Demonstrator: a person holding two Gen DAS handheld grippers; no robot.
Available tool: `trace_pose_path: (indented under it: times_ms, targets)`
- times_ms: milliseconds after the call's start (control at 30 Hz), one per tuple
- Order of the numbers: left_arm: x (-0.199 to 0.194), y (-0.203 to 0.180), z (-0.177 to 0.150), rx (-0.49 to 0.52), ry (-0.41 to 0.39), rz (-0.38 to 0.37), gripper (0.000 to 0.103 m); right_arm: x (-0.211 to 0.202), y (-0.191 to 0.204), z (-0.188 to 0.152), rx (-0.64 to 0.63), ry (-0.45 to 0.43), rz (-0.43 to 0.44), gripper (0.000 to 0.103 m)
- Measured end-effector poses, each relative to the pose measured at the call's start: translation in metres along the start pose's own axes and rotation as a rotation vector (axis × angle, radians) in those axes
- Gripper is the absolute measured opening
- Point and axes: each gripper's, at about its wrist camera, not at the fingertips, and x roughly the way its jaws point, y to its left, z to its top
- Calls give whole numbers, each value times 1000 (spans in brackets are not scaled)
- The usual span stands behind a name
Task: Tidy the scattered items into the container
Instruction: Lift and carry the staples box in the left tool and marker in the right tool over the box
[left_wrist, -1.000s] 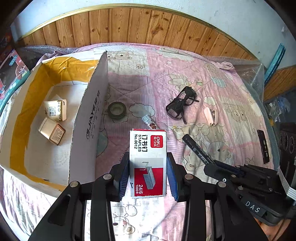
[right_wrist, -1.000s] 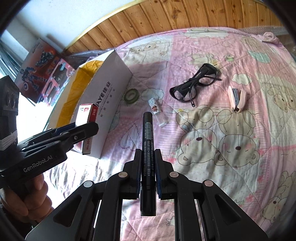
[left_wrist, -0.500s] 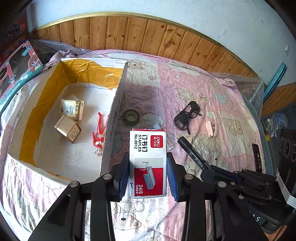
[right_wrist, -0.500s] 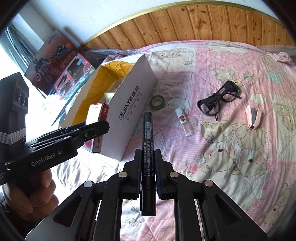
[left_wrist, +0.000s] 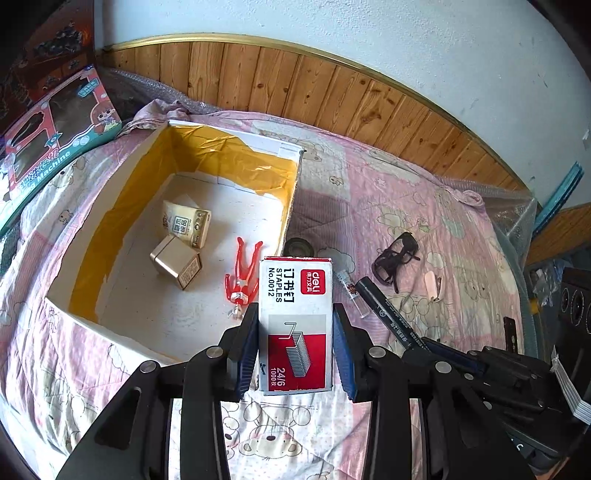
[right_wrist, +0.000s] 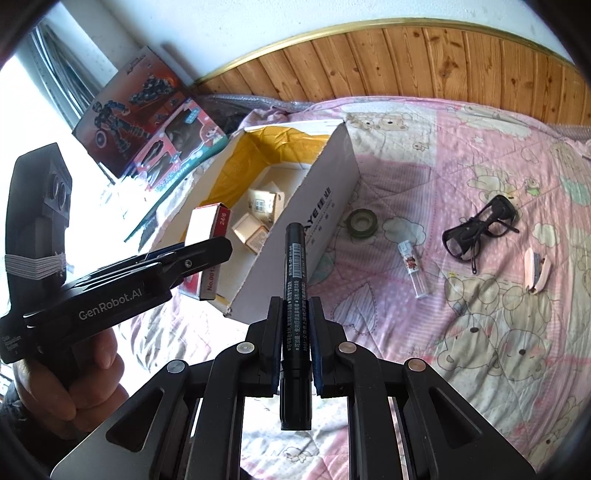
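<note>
On the pink bed (right_wrist: 461, 155), open cardboard box (left_wrist: 122, 206) with floor mostly bare; left gripper (left_wrist: 295, 328), fingers clamping a staple box (left_wrist: 295, 325), hangs above its near-right edge; right gripper (right_wrist: 295, 328) grips a black marker (right_wrist: 294, 266) just outside.

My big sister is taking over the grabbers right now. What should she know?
Left gripper: shut on the staples box, held near the cardboard box.
Right gripper: shut on the black marker, over the bedspread, short of the box.
Already in the box: two small tan cartons and a red toy figure.
Still out on the bedspread: tape roll, small clear bottle, black glasses, pink stapler.
Left to do: drop in the staples box and marker, then gather those four.
</note>
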Motion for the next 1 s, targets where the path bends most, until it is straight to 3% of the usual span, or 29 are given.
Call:
trace_pose_path:
  times_ms: [1000]
  targets:
    - [-33,64,19,-121,-84,75,38,19,70,53,-133,-20,80,14]
